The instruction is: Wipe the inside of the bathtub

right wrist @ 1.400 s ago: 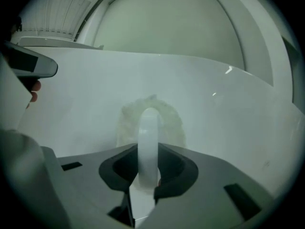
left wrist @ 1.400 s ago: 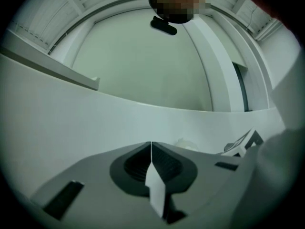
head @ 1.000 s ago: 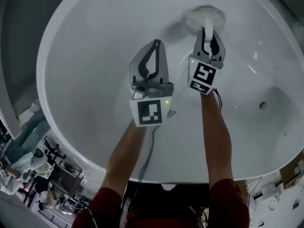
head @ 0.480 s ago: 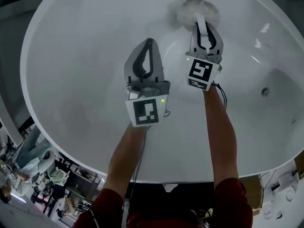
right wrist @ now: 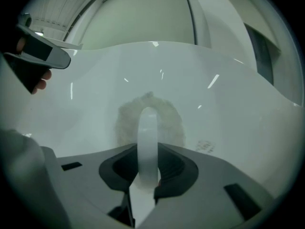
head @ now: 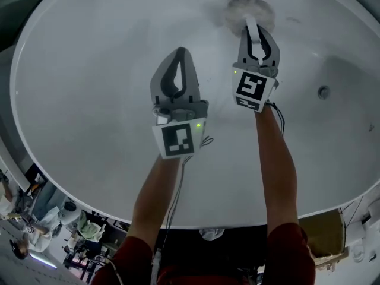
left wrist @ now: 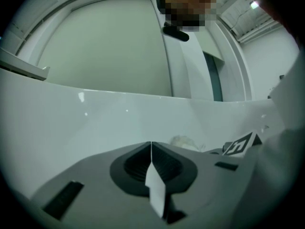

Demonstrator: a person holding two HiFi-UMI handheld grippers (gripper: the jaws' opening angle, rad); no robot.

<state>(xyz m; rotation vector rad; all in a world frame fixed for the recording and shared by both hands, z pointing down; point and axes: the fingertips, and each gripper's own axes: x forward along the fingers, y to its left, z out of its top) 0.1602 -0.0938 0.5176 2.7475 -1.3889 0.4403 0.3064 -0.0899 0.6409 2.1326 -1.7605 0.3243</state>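
Right gripper [head: 254,29] [right wrist: 147,162]: jaws clamped on white handle [right wrist: 147,132] of fluffy round scrubbing pad [head: 249,7] [right wrist: 125,123]. Pad pressed against inner wall of white bathtub [head: 89,70] [right wrist: 228,104].
Left gripper [head: 180,52] [left wrist: 151,146]: jaws together, nothing between, hovering over tub interior beside right gripper.
Round fitting [head: 323,91] on tub wall, far right.

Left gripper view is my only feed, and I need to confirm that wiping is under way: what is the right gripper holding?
Observer: The right gripper is shut on the white handle of a fluffy pad.
Operator: Is the pad on the tub?
Observer: Yes. In the right gripper view it sits against the bathtub's inner wall.
Operator: Any fittings nearby?
Observer: The head view shows a small round fitting in the tub, off to the right of that gripper.
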